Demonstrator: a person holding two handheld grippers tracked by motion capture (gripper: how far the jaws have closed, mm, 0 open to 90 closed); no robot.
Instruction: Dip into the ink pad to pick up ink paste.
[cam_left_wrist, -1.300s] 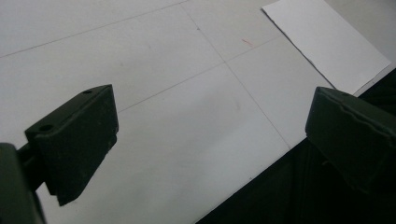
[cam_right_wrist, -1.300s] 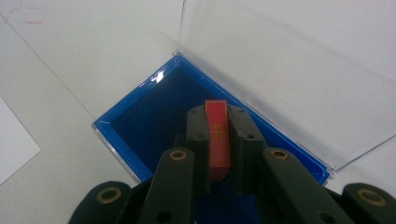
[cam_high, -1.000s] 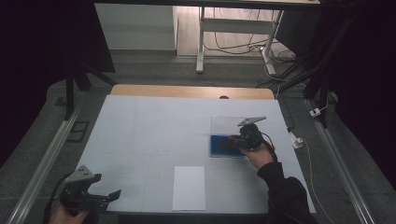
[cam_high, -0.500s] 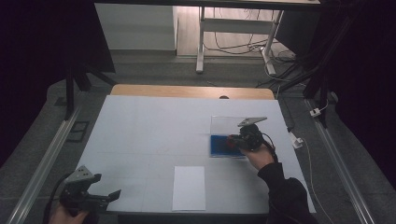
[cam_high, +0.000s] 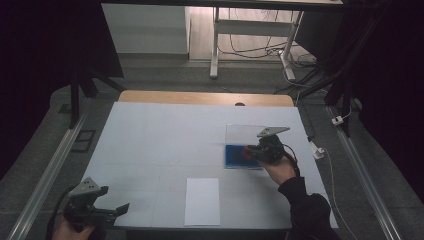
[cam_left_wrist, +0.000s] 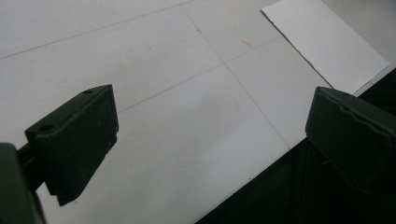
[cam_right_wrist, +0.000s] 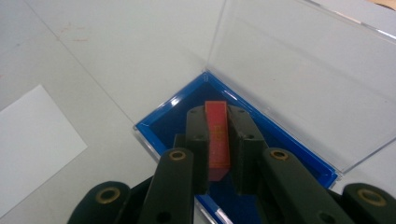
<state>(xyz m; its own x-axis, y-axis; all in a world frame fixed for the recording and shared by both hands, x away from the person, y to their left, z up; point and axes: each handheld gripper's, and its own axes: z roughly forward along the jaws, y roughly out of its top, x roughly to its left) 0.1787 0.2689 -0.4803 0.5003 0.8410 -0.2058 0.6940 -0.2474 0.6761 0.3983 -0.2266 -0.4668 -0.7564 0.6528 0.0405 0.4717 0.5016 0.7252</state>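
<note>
**Red Block Over Blue Case**

We are pinching a flat red block (cam_right_wrist: 217, 140) in the right claw (cam_right_wrist: 218, 122), right of centre in the high view, directly above the open blue case (cam_right_wrist: 163, 125) with its clear lid (cam_right_wrist: 299, 79) raised. We are holding the left claw (cam_high: 102, 212) spread at lower left, above the tabletop (cam_high: 160, 135), near a white sheet (cam_high: 202, 201).

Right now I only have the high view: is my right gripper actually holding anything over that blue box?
Observer: Yes. The right gripper is shut on a thin red piece, standing on edge between its pads.
Operator: Is the box lid out of the way?
Observer: The clear lid stands open behind the blue box.
Operator: And my left gripper?
Observer: The left gripper is open with nothing between its jaws, over the table's near edge, beside the white sheet.
</note>
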